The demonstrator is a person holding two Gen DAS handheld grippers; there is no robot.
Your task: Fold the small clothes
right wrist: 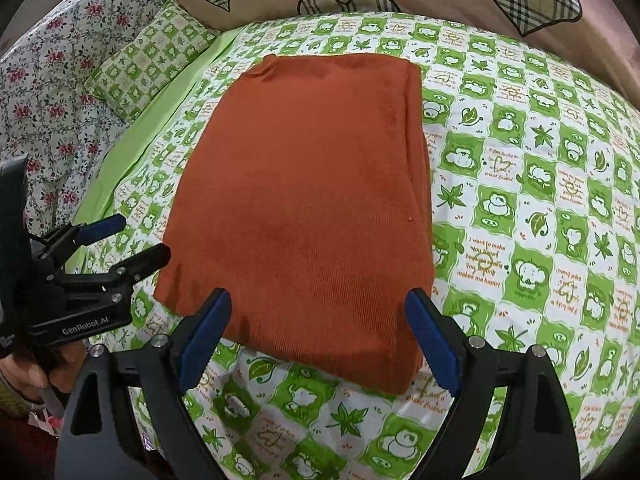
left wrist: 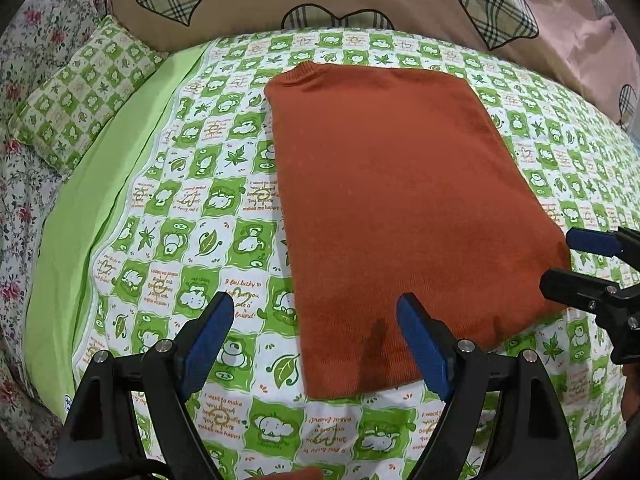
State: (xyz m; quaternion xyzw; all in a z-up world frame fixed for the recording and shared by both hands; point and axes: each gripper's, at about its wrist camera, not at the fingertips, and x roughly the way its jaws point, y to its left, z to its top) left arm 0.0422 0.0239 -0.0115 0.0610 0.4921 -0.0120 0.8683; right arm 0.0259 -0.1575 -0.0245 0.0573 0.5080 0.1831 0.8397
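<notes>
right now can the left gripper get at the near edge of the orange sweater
Probably yes. The left gripper is open, its jaws straddling the near left corner of the orange sweater, which lies flat on the green bedsheet. Nothing sits between them; the right gripper is off at the other corner.

**Black grippers, blue pads**

The left gripper [left wrist: 316, 344] and right gripper [right wrist: 318, 340] had black angular frames, silver screws and blue fingers [right wrist: 204, 340]. "GenRobot.AI" was printed white on the left gripper's body, seen from the right wrist.
</notes>
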